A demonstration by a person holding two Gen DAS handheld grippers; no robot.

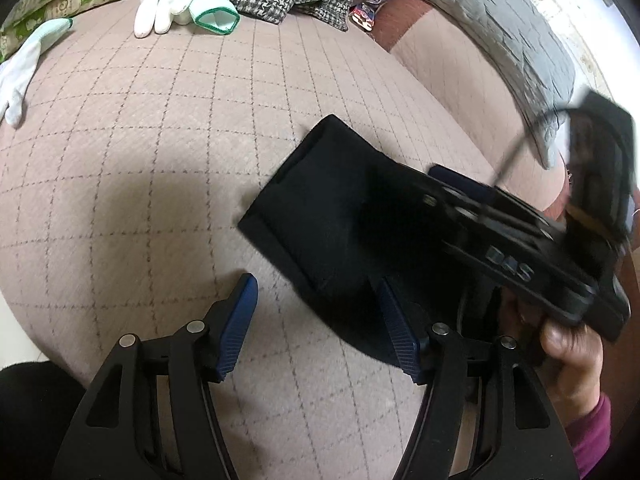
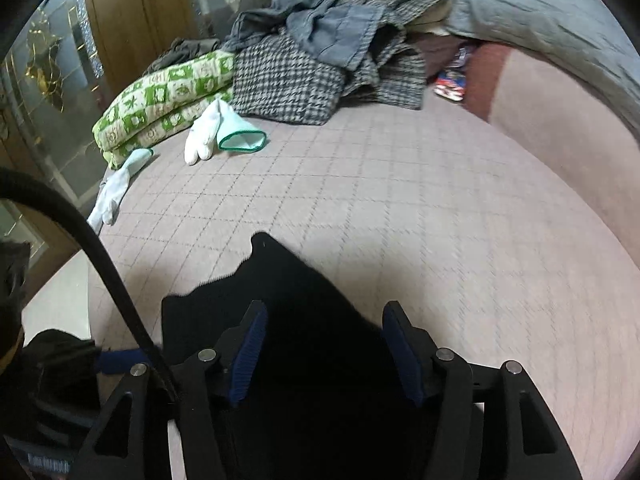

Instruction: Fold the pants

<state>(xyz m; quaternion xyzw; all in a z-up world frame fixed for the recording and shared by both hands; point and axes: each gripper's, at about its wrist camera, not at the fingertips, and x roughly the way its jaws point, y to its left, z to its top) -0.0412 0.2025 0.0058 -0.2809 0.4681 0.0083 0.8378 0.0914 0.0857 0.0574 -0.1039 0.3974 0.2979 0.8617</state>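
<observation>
pants [image 1: 340, 216]: black, folded into a flat block on the bed [image 1: 160, 160]
nearby: 2 white gloves [image 1: 176, 4], heaped clothes [image 2: 320, 64]
left claw [image 1: 316, 320]: released, empty
right claw [image 2: 324, 344]: released above pants

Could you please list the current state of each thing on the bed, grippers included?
black pants: folded into a compact bundle, lying flat on the bed cover.
left gripper: open, holding nothing.
right gripper: open above the pants.
white gloves: lying loose, apart from each other.
clothes pile: unfolded, heaped.
green patterned quilt: folded.
</observation>
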